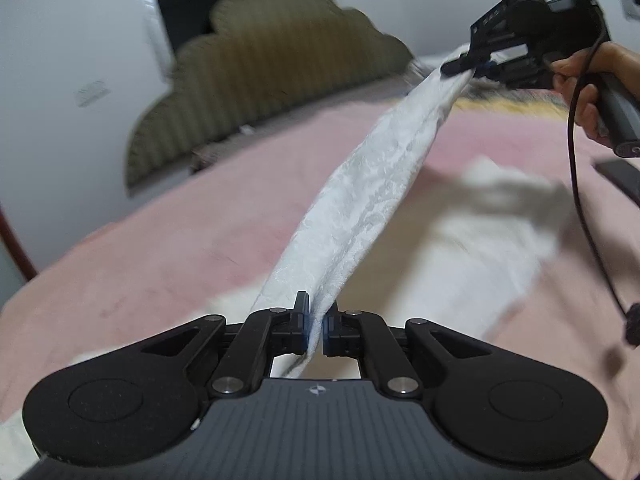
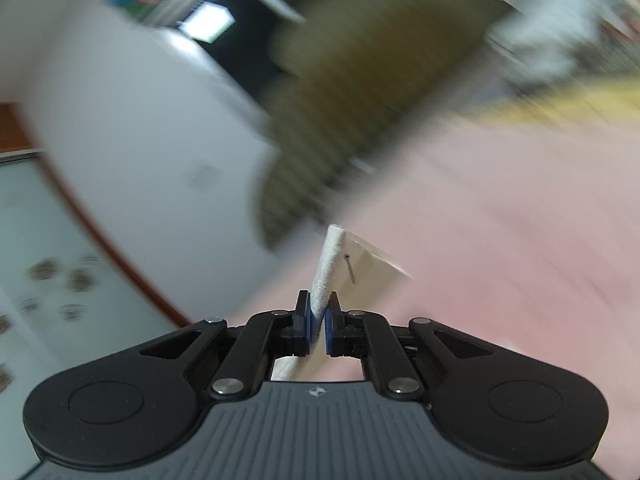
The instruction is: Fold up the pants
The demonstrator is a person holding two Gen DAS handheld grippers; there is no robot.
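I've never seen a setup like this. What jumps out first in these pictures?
A band of white pants stretches taut above a pink bedcover, running from the left gripper at the bottom of its view up to the right gripper at top right, each pinching one end. A person's hand holds the right gripper's handle. Behind stands a scalloped olive headboard against a pale wall.

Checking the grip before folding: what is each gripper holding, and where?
Both hold the white pants: left gripper and right gripper each pinch an edge.
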